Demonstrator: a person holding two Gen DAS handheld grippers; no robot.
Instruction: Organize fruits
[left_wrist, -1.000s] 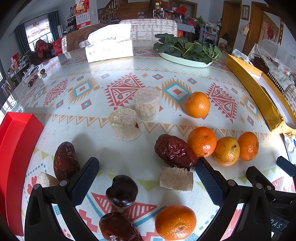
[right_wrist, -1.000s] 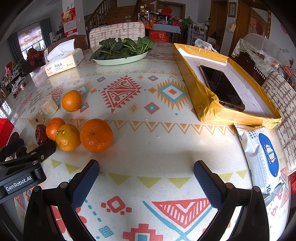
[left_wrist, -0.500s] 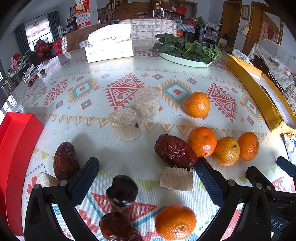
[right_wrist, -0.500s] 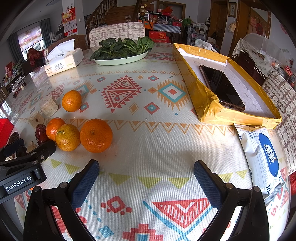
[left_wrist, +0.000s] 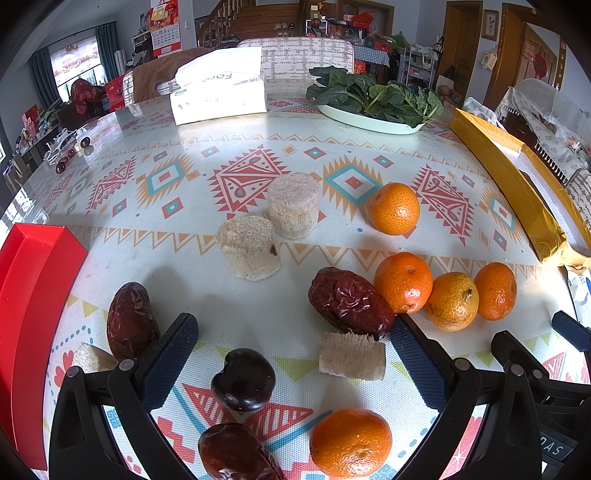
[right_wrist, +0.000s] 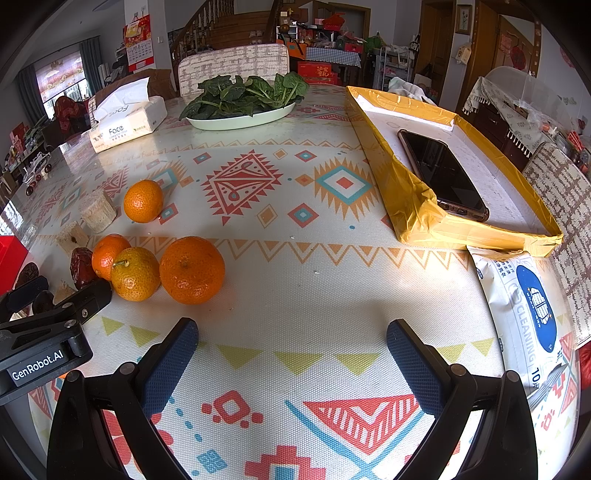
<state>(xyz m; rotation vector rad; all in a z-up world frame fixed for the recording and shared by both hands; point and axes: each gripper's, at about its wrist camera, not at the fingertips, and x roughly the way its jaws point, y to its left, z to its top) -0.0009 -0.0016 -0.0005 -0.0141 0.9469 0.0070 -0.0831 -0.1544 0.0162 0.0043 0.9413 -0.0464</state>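
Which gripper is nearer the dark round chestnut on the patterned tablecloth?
Left. The dark round chestnut lies between the open left gripper's fingers; the right gripper hangs open over bare cloth further right.

Bottom date (left_wrist: 236, 452) cut by frame edge. Pale chunk (left_wrist: 90, 358) half hidden behind left tool finger. Red tray (left_wrist: 33, 295) cropped at left edge. Wipes pack (right_wrist: 524, 317) print too small to read fully.
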